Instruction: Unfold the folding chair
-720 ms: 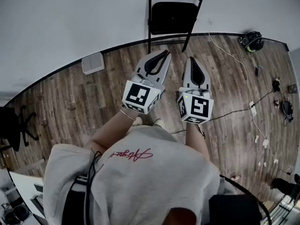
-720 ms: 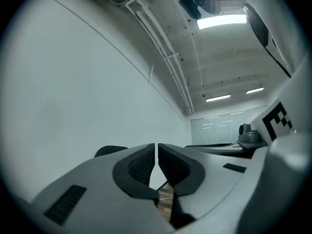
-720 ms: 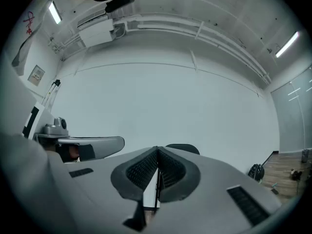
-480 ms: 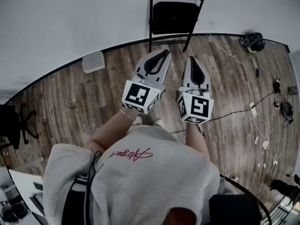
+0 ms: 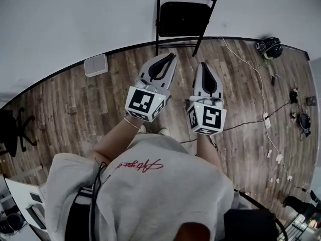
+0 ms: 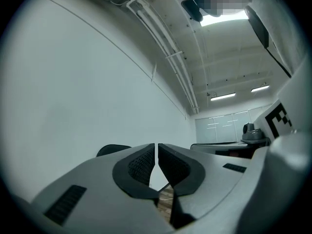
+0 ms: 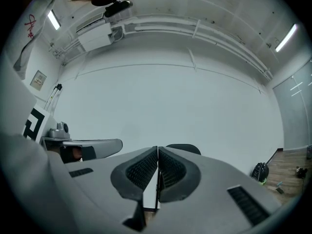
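Note:
A black folding chair, folded flat, leans upright against the white wall at the top of the head view. Its curved black top edge peeks over the left jaw in the left gripper view, and the same black top shows just above the jaws in the right gripper view. My left gripper and right gripper are held side by side in front of me, pointing at the chair and well short of it. Both are shut with nothing between the jaws.
A white flat box lies on the wood floor by the wall at left. Cables and small gear are strewn over the floor at right, with a black headset-like item near the wall. An office chair base stands at far left.
Both grippers have shifted slightly up and left in the head view, a little nearer the chair. Their jaws stay shut.

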The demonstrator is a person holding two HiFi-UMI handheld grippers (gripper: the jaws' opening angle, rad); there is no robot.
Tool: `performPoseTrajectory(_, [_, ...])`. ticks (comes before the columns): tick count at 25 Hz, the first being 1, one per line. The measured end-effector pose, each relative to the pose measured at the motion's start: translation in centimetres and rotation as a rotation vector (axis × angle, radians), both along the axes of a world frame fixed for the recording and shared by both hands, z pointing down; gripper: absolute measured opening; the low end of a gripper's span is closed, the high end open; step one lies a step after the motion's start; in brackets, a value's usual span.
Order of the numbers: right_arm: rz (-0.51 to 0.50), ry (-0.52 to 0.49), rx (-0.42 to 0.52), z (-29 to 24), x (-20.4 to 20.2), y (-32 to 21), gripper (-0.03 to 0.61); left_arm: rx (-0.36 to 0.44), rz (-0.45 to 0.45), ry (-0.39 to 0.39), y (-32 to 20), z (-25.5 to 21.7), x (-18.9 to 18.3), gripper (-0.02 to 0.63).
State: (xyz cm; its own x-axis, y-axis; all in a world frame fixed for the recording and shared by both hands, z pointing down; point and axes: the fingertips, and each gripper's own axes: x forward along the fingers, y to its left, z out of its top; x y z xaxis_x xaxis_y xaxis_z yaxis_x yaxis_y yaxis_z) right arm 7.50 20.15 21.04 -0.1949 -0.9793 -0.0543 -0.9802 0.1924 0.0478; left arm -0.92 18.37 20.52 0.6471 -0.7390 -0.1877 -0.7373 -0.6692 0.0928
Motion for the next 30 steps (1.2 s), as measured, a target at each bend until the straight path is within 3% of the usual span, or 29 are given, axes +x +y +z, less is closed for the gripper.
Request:
performPoseTrajectory(6, [-0.021, -0.004, -0.026, 1.5, 2.7, -3.3, 0.017, -0.012, -0.069, 0.018, -3.3, 0.7, 0.9, 0.034])
performPoseTrajectory(10, [-0.059, 0.011, -0.045, 3.1, 2.0, -8.1, 0.017, -0.025, -0.091, 0.017, -7.8, 2.1, 0.6, 0.034])
performPoseTrajectory(15, [-0.068, 0.027, -0.046, 4.5, 0.9, -18.4, 0.017, -0.011, -0.072, 0.017, -18.3, 3.0, 0.6, 0.034])
performPoseTrajectory(21, [-0.003, 0.016, -0.044, 4.0, 0.5, -33.4, 0.017, -0.007, 0.015, -0.011, -33.0, 2.4, 1.2, 0.034])
performPoseTrajectory(24, [0.004, 0.088, -0.041, 3.6, -0.8, -38.3, 0.017, -0.017, 0.038, -0.002, -38.0, 1.9, 0.9, 0.034])
performPoseTrajectory(27, [-0.104, 0.27, -0.074, 4.8, -2.5, -41.3, 0.017, -0.023, 0.055, -0.013, -41.1, 2.1, 0.9, 0.034])
performPoseTrajectory(30, [-0.334, 0.402, -0.175, 8.0, -3.9, -44.0, 0.044, -0.039, 0.085, -0.042, -43.3, 2.8, 1.0, 0.034])
